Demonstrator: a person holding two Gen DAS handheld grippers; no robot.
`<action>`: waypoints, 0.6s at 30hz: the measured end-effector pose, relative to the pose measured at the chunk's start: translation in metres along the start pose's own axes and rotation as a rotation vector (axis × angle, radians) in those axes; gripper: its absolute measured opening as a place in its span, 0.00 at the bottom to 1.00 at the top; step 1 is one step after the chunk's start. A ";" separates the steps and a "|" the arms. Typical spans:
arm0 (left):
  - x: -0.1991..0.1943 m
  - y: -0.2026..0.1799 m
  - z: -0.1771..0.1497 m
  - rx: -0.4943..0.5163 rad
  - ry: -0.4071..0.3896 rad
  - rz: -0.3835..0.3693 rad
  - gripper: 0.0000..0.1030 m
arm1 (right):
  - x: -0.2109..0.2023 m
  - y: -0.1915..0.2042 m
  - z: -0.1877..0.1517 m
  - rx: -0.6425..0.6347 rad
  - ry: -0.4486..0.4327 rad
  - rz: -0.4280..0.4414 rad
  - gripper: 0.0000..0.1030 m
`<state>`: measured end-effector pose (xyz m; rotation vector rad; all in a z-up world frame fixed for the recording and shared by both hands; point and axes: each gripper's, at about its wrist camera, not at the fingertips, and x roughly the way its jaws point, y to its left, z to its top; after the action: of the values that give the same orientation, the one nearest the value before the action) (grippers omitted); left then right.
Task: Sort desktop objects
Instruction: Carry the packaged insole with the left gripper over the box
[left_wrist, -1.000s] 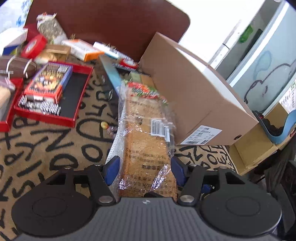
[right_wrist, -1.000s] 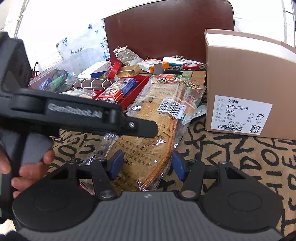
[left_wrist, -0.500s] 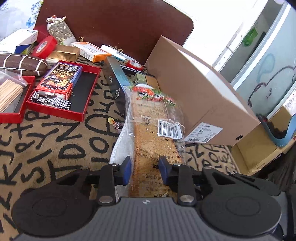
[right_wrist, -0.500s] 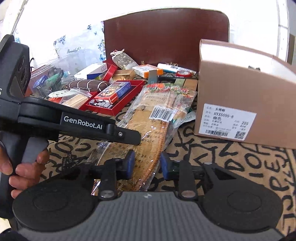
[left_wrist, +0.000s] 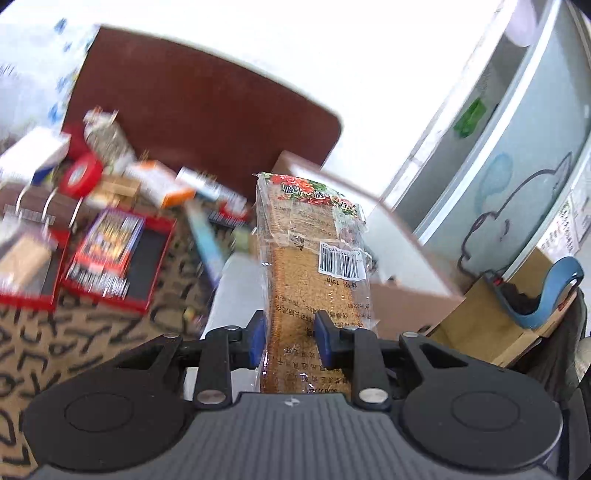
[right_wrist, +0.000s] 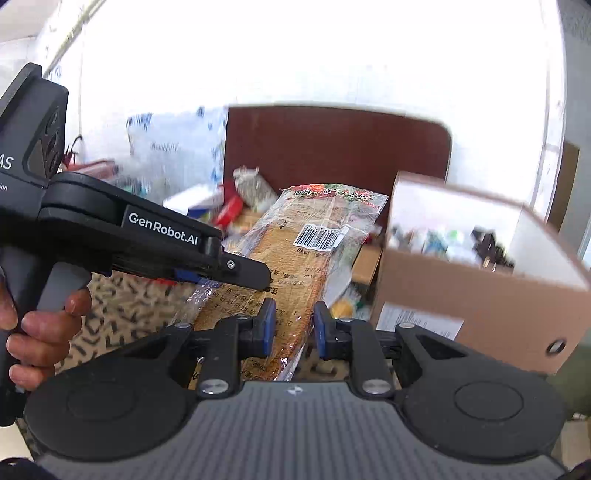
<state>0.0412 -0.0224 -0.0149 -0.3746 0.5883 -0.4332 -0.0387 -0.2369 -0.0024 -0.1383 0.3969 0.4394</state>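
A long clear packet of brown insoles (left_wrist: 310, 266) with a barcode label and a flowered top is lifted off the desk. My left gripper (left_wrist: 290, 338) is shut on its near end. My right gripper (right_wrist: 291, 328) is shut on the same packet (right_wrist: 306, 251), beside the left gripper's fingers (right_wrist: 240, 273). The brown cardboard shoe box (right_wrist: 480, 295) stands open to the right with small items inside; it also shows behind the packet in the left wrist view (left_wrist: 399, 236).
On the patterned cloth (left_wrist: 74, 343) to the left lie a red tray (left_wrist: 118, 258) with a card box, a red tape roll (left_wrist: 81, 173), an orange box (left_wrist: 162, 184) and other clutter. A brown chair back (left_wrist: 199, 122) stands behind. A blue shoe (left_wrist: 543, 299) sits far right.
Both grippers closed on the insole packet and lifted it off the desk; the views tilted upward and the box interior came into sight.
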 end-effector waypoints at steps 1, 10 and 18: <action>0.000 -0.005 0.005 0.007 -0.010 -0.009 0.28 | -0.003 -0.003 0.005 -0.006 -0.016 -0.008 0.20; 0.029 -0.051 0.049 0.058 -0.061 -0.078 0.28 | -0.008 -0.049 0.043 -0.040 -0.114 -0.117 0.20; 0.074 -0.086 0.080 0.062 -0.056 -0.132 0.28 | 0.000 -0.104 0.067 -0.034 -0.157 -0.219 0.20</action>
<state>0.1204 -0.1148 0.0526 -0.3664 0.4962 -0.5647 0.0295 -0.3156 0.0634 -0.1774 0.2173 0.2394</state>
